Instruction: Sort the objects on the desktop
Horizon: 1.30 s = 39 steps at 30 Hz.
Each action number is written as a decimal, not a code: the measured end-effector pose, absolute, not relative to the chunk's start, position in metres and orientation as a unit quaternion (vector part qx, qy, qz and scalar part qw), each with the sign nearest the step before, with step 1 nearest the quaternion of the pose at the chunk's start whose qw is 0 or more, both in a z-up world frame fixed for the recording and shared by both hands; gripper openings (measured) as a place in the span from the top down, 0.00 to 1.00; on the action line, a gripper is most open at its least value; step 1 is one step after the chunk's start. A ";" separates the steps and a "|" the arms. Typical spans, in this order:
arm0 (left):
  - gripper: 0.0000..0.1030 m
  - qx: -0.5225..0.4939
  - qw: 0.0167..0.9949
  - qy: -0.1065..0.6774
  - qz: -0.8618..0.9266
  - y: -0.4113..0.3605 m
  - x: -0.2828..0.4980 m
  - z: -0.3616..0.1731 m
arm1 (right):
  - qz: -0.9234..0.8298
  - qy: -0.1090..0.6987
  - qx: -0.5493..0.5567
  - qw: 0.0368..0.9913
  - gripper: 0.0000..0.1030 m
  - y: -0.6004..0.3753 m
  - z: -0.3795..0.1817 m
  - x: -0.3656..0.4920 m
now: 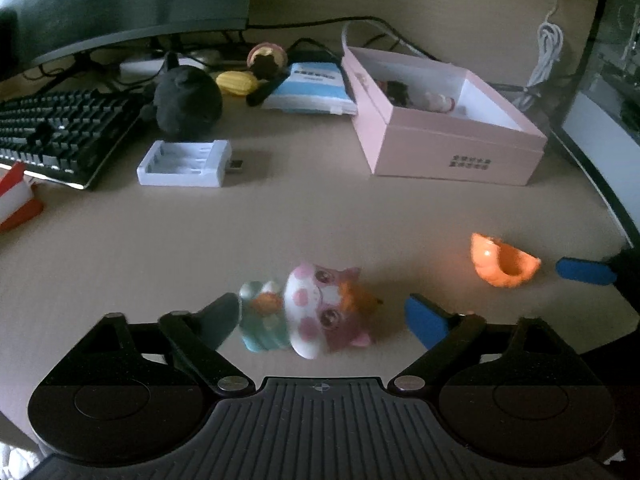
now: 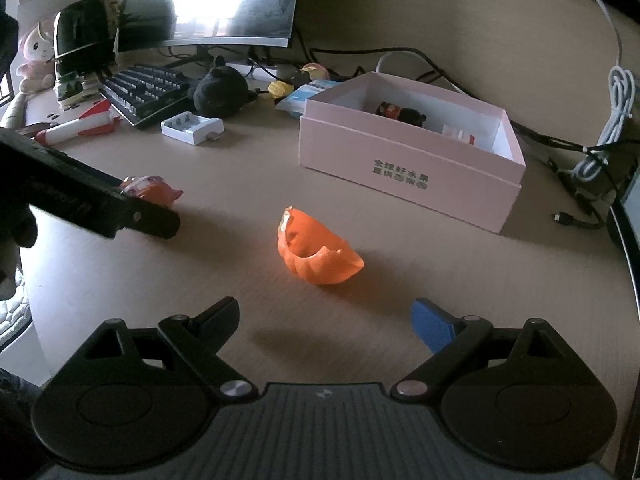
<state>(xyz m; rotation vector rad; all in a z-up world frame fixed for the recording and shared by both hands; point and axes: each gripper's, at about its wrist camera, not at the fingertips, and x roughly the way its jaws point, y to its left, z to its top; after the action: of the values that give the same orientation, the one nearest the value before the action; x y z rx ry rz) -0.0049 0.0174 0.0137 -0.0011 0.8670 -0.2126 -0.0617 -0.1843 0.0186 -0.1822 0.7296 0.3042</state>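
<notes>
A pink-and-white cat figurine point(image 1: 320, 308) with a teal body lies on its side on the tan desk, between the fingers of my left gripper point(image 1: 320, 314). The left finger sits against its teal end and the right blue pad point(image 1: 424, 320) stands clear of it, so the gripper is open. An orange shell-shaped piece point(image 2: 316, 256) lies just ahead of my right gripper point(image 2: 324, 314), which is open and holds nothing. In the left wrist view, the orange piece point(image 1: 504, 262) is to the right of the figurine. An open pink box point(image 2: 400, 172) stands behind, with small figures inside.
A white battery charger point(image 1: 184, 162), black plush point(image 1: 186, 100), keyboard point(image 1: 60, 132), blue-white packet point(image 1: 312, 88) and monitor point(image 2: 212, 0) fill the back left. A red-white rocket toy point(image 2: 80, 126) lies by the keyboard. Cables point(image 2: 608, 128) trail at the right by the desk edge.
</notes>
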 end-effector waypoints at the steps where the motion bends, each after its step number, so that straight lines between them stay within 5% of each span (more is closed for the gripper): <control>1: 0.18 0.002 0.902 0.420 -0.101 0.018 -0.004 0.013 | 0.147 0.355 -0.089 0.919 0.09 -0.184 0.019 -0.062; 13: 0.25 0.012 0.903 0.418 -0.095 0.024 -0.018 0.017 | 0.153 0.349 -0.057 0.923 0.11 -0.182 0.025 -0.046; 22: 0.25 0.008 0.900 0.425 -0.094 0.022 -0.030 0.016 | 0.164 0.366 -0.046 0.915 0.51 -0.173 0.021 -0.023; 39: 0.25 0.035 0.899 0.414 -0.141 -0.012 -0.044 0.027 | 0.185 0.343 -0.098 0.916 0.51 -0.196 0.050 -0.076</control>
<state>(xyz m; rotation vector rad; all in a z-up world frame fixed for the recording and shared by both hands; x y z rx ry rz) -0.0445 -0.0119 0.0272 0.0725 0.8567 -0.2921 -0.0756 -0.1964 0.0500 -0.2018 0.7053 0.3803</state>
